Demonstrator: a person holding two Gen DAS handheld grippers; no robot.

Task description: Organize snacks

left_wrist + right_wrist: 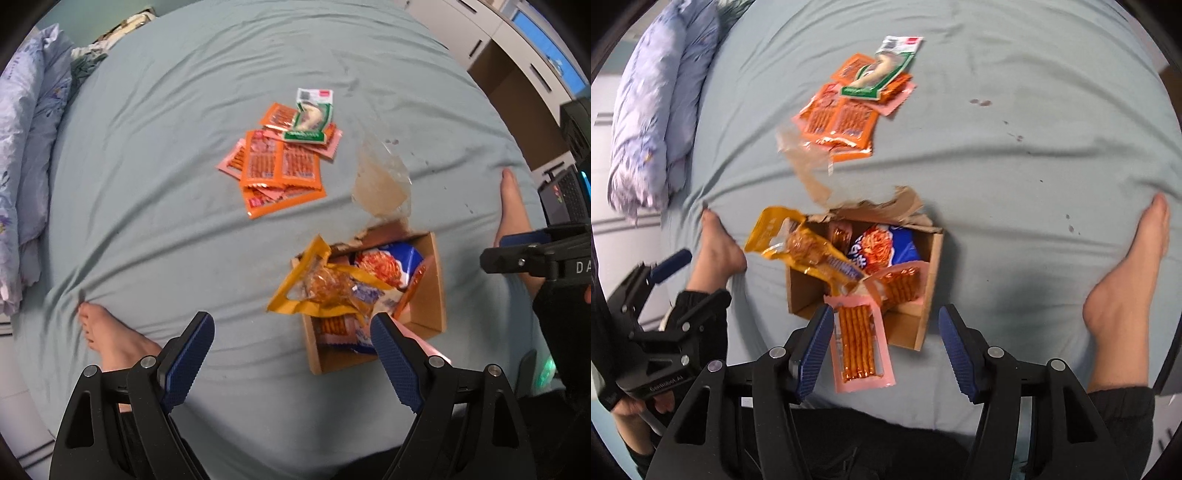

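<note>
Snacks sit partly packed: your right gripper (884,350) is spread wide, a pink packet (860,343) lying loose between its fingers, half out of the box (932,266). Your left gripper (291,354) gapes, empty. More packets (280,162) wait farther up the bed (166,129).

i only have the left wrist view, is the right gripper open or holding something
Observer: The right gripper is open, jaws wide apart and clamped on nothing.
Operator: so whats in front of it
Observer: A pink pretzel-stick packet shows between the jaws, close beside the left one. It overlaps the near rim of the cardboard box. The picture is blurred, so I cannot tell whether it rests there or is dropping.
</note>
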